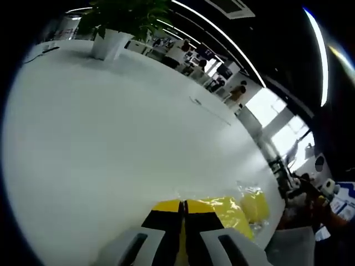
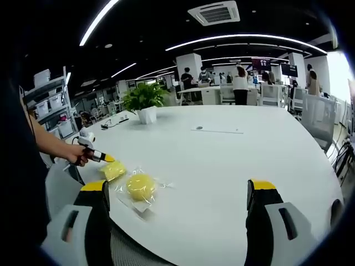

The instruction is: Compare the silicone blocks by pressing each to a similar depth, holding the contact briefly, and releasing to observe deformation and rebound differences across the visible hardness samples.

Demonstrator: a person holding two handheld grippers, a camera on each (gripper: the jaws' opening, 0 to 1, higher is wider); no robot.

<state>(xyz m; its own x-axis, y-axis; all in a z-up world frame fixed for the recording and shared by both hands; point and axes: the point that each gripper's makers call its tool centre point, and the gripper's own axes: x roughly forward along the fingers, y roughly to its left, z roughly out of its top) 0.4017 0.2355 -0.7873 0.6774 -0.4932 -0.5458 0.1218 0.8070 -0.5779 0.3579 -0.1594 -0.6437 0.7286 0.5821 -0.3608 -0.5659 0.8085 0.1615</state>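
Left gripper view: the left gripper is seen with its yellow-tipped jaws drawn together, nothing visibly caught between them, and their tips are laid down onto a flat yellow silicone block at the near edge of the white table; a second yellow block in clear wrap lies just to its right. A potted plant stands far off on the table. Right gripper view: the right gripper is held wide open and empty above the near edge of the table, well apart from the samples. To the left, the rounded wrapped block lies untouched, while the flat block is being pressed by the other gripper, held in a person's hand. The comparison is judged barely begun: one sample is under contact, its hold and release are pending, and the wrapped sample remains to be pressed.
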